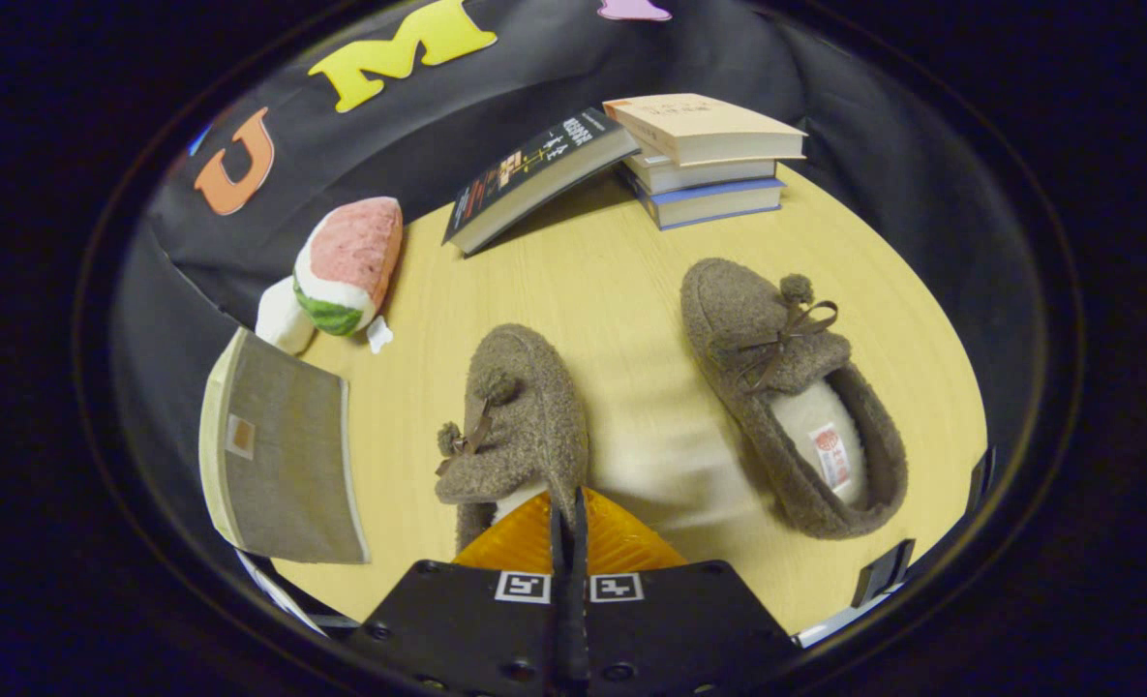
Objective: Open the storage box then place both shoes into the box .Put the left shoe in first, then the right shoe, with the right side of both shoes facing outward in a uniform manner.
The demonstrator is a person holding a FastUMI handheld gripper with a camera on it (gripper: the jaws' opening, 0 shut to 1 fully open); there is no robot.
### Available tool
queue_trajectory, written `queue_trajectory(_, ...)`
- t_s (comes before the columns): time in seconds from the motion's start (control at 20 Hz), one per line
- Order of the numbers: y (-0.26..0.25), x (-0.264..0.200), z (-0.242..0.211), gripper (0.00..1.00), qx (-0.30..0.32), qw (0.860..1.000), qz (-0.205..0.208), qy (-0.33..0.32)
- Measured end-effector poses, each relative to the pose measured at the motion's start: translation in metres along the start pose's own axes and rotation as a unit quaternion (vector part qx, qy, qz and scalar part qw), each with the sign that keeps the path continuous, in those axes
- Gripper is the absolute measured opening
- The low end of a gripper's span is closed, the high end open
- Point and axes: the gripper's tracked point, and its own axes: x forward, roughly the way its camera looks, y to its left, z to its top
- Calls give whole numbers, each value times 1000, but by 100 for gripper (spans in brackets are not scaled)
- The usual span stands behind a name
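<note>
Two brown fuzzy slippers with bows and pompoms lie on the wooden table [612,290], toes pointing away from me. One slipper [520,426] sits right at my fingers. My gripper [569,503] is closed on the right rim of its opening, with the fingers almost touching and its pale lining showing beside them. The other slipper [786,397] lies apart to the right with its pale insole and label showing. The grey fabric storage box [278,455] stands to the left of the held slipper. I cannot tell whether it is open.
A watermelon-slice plush toy [346,266] lies beyond the box. A stack of books [704,160] sits at the far side, with a dark book [534,174] leaning against it. A strip of bare table separates the two slippers.
</note>
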Motion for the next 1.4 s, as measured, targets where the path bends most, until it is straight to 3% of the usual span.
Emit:
queue_trajectory(0.25, 55, -57, 27, 0, -3, 999, 27, -45)
queue_trajectory(0.7, 216, -132, 70, 0, -46, 984, 108, -131)
queue_trajectory(0.95, 311, -119, 37, 0, -62, 983, 145, -97)
queue_trajectory(1.1, 358, -83, -2, 0, -69, 984, 156, -61)
queue_trajectory(1.4, 376, -27, -58, 0, -58, 991, 117, -15)
